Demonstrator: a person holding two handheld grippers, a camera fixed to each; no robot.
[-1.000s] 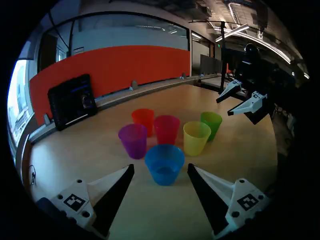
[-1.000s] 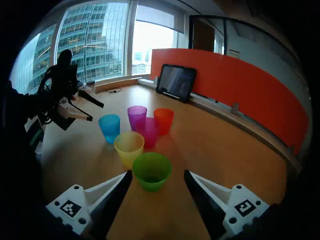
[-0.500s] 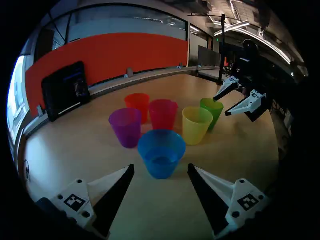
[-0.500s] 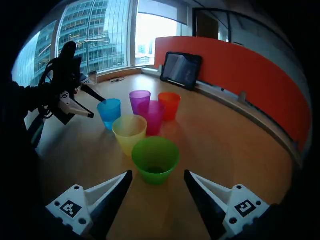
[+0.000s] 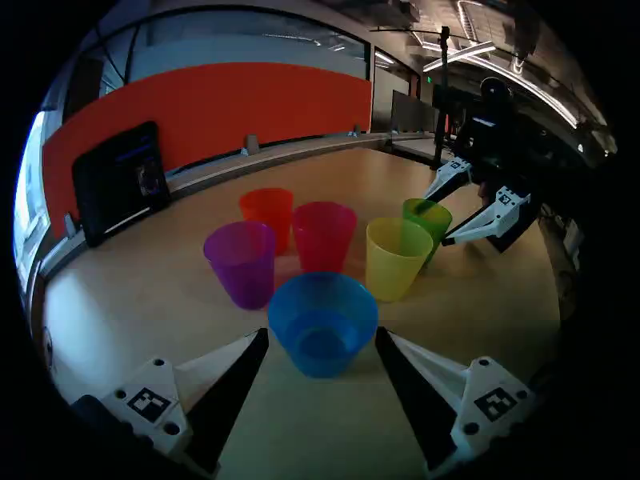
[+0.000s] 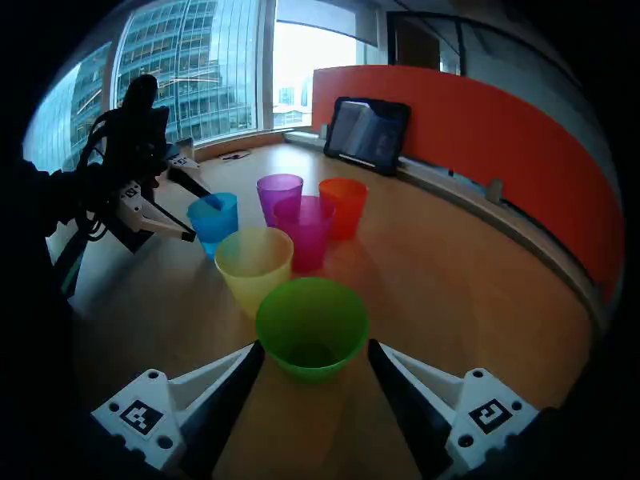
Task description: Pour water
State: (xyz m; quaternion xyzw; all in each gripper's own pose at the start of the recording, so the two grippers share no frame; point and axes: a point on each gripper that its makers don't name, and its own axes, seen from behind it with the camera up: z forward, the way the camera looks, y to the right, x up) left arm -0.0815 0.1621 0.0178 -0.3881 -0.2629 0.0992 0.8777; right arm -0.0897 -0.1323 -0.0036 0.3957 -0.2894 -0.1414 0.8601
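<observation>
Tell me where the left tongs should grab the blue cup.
Grip the blue cup across its upper wall, just below the rim, coming from the near side, where the left tongs flank it. It stands upright, widest on top; the purple cup and yellow cup crowd behind.

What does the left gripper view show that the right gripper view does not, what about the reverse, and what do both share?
Left gripper view: ceiling light strips, and the blue cup close up between the open jaws of the left gripper.
Right gripper view: tall windows onto high-rise buildings, and the green cup close up between the open jaws of the right gripper.
Both: the wooden table, the purple cup, orange cup, pink cup and yellow cup, and the tablet leaning before the orange wall.
</observation>
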